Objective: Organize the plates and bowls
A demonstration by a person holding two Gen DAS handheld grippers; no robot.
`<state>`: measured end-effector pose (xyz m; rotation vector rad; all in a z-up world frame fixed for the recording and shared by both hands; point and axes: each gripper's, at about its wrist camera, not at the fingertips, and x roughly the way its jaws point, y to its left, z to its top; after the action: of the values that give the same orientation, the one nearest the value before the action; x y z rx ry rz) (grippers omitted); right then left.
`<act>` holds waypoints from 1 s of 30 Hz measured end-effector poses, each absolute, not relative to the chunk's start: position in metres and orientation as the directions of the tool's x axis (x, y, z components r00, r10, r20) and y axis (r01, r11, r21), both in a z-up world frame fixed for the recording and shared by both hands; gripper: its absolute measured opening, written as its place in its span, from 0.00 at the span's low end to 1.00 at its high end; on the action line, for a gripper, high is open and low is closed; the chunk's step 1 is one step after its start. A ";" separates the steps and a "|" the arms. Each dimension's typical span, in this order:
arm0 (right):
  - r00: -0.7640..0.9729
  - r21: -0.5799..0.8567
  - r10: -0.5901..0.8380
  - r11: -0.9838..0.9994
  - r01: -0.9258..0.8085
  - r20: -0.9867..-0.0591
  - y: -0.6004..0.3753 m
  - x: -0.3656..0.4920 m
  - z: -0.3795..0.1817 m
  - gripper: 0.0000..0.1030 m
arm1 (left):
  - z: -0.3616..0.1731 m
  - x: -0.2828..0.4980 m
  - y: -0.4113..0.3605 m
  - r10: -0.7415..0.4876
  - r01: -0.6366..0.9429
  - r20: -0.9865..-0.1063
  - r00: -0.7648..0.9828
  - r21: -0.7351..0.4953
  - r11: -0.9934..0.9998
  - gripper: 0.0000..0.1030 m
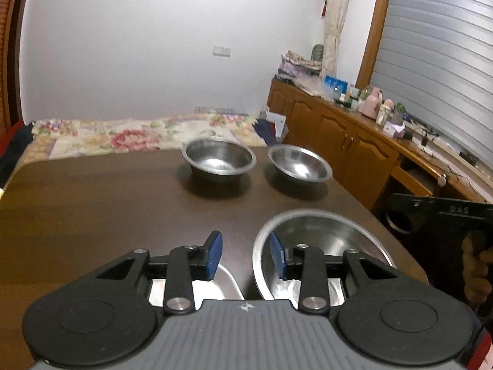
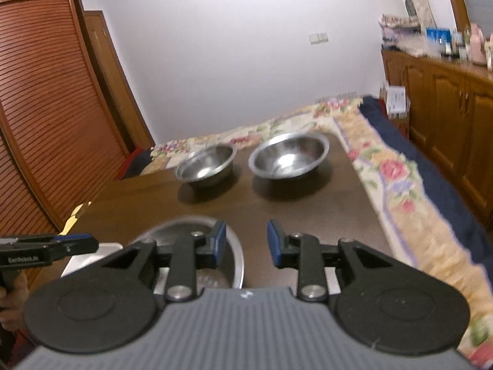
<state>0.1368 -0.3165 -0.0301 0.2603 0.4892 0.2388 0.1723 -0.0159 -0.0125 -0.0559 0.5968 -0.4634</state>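
Note:
Two steel bowls stand at the far end of the dark wooden table (image 1: 92, 203): a deep one (image 1: 218, 160) on the left and a wider one (image 1: 299, 164) on the right. They also show in the right wrist view as the deep bowl (image 2: 205, 166) and the wider bowl (image 2: 289, 157). A large round steel plate (image 1: 326, 240) lies near, under the right finger of my left gripper (image 1: 245, 254), which is open and empty. A flat steel dish (image 1: 222, 283) lies beneath the left finger. My right gripper (image 2: 246, 242) is open and empty over the plate's (image 2: 234, 265) right edge.
A floral bedspread (image 2: 397, 178) lies beyond and to the right of the table. Wooden cabinets (image 1: 354, 141) with clutter on top run along the right wall. A slatted wooden door (image 2: 46, 123) stands at the left. The other gripper (image 1: 446, 215) is at the table's right edge.

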 end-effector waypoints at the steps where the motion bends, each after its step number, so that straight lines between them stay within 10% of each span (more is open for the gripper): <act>1: 0.861 0.292 0.283 0.942 -0.166 -0.422 -0.318 0.137 -0.023 0.30 | -0.008 0.174 -0.015 -0.434 0.403 -0.522 0.734 -0.179 0.898 0.39; 24: 0.800 0.174 0.346 0.938 -0.299 -0.491 -0.277 0.243 0.022 0.35 | 0.023 0.261 -0.005 -0.382 0.386 -0.485 0.787 -0.095 0.917 0.62; 30: 0.764 0.167 0.375 0.926 -0.339 -0.524 -0.264 0.273 0.022 0.49 | 0.015 0.287 -0.007 -0.363 0.374 -0.504 0.783 -0.084 0.924 0.62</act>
<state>0.2728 -0.2645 0.0221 0.0639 0.5833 0.3883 0.2867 -0.0065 0.0152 0.0207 0.5399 -0.3977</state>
